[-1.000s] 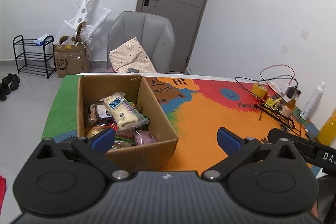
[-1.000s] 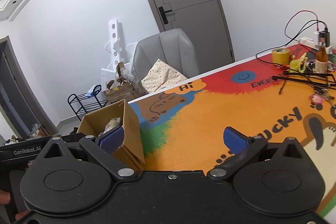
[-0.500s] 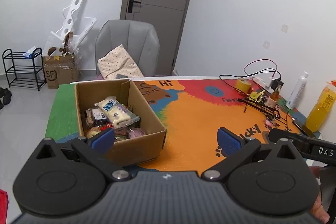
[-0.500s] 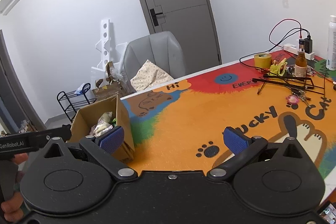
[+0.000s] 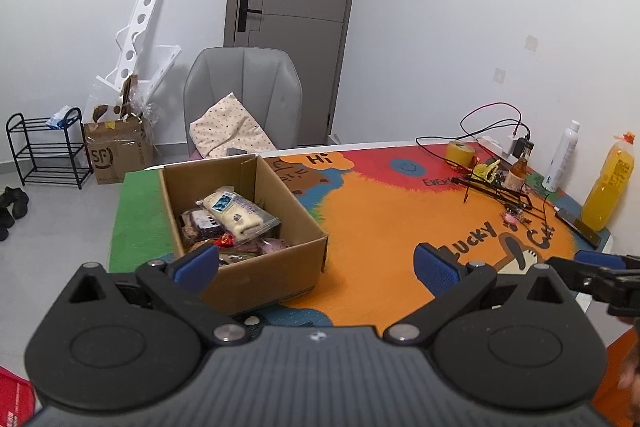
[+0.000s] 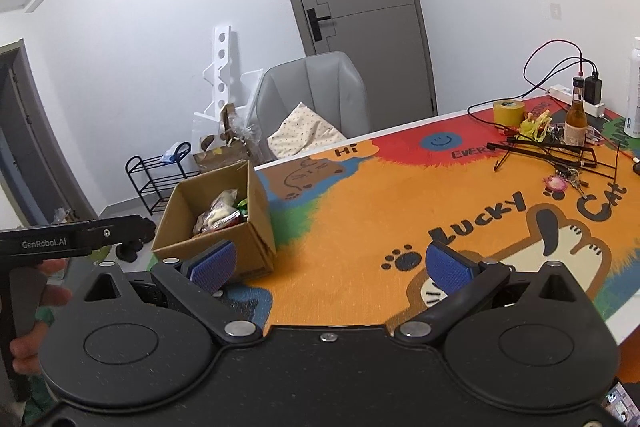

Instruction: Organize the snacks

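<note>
An open cardboard box (image 5: 256,267) (image 6: 256,227) stands on the left part of the colourful table mat (image 5: 384,219) (image 6: 380,211). Inside lie several wrapped snacks, with a pale bun packet (image 5: 236,213) on top and darker packets (image 5: 198,225) beside it. My left gripper (image 5: 316,267) hovers open above the table's near edge, its left pad over the box's front wall. My right gripper (image 6: 332,267) is open too, held over the mat to the right of the box, empty. The left tool's body (image 6: 76,237) shows at the left of the right wrist view.
At the far right of the table lie a tape roll (image 5: 460,149), cables, a black wire rack (image 5: 496,189), a small bottle (image 6: 576,119), a white spray bottle (image 5: 562,157), an orange drink bottle (image 5: 608,183) and a phone (image 5: 578,225). A grey chair (image 5: 244,95) stands behind the table.
Both grippers have pulled back and risen from the box, so more of the table shows. Both stay open and empty. The box and snacks have not moved.
</note>
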`<state>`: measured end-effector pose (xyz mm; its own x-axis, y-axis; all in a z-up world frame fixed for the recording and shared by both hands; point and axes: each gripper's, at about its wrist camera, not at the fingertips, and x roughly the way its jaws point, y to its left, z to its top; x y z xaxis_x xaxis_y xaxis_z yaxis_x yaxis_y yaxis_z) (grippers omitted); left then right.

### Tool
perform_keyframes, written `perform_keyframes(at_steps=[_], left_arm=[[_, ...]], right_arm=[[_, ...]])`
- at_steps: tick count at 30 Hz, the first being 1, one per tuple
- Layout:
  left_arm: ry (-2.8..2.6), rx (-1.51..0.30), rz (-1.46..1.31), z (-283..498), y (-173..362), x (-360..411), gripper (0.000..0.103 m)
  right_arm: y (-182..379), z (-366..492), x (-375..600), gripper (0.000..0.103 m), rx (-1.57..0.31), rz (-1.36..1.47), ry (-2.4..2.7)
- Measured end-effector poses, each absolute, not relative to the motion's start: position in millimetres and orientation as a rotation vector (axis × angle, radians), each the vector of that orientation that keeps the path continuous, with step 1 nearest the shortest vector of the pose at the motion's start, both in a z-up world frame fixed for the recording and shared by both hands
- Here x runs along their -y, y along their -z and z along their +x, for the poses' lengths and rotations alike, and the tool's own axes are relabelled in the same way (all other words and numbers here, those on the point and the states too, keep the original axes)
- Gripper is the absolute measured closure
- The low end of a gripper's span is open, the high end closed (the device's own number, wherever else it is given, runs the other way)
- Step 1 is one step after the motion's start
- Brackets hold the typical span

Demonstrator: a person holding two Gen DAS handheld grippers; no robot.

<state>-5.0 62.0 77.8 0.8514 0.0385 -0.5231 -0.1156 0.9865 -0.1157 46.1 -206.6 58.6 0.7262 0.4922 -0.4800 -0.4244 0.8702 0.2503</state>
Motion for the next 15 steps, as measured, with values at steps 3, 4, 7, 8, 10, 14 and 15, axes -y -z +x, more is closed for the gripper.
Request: perform_keyframes(at_steps=[3, 4, 7, 8, 10, 14, 15], left_arm=[[-0.083, -0.558, -0.133, -9, -75, -64, 0.0], [-0.085, -0.56, -0.144, -10, -74, -66, 0.0], [-0.089, -0.557, -0.15, -14, -75, -66, 0.0], [-0.092, -0.555, -0.146, -16, -75, -66, 0.0], [-0.091, -0.551, -0.144, -18, -76, -65, 0.0], [-0.089, -0.54, -0.145, -22, -79, -63, 0.0], [-0.088, -0.537, -0.145, -22, -79, -63, 0.0]], right_arm=[[-63, 42, 217, 0.0, -0.553, 0.146, -0.495], [-63, 41, 220, 0.0, -0.551, 0.151, -0.492], [-63, 39, 225, 0.0, -0.552, 0.156, -0.487], [-63, 38, 227, 0.0, -0.552, 0.155, -0.487], [-63, 38, 227, 0.0, -0.552, 0.153, -0.486], [-64, 36, 228, 0.0, -0.551, 0.148, -0.485], [-64, 36, 228, 0.0, -0.549, 0.146, -0.487]])
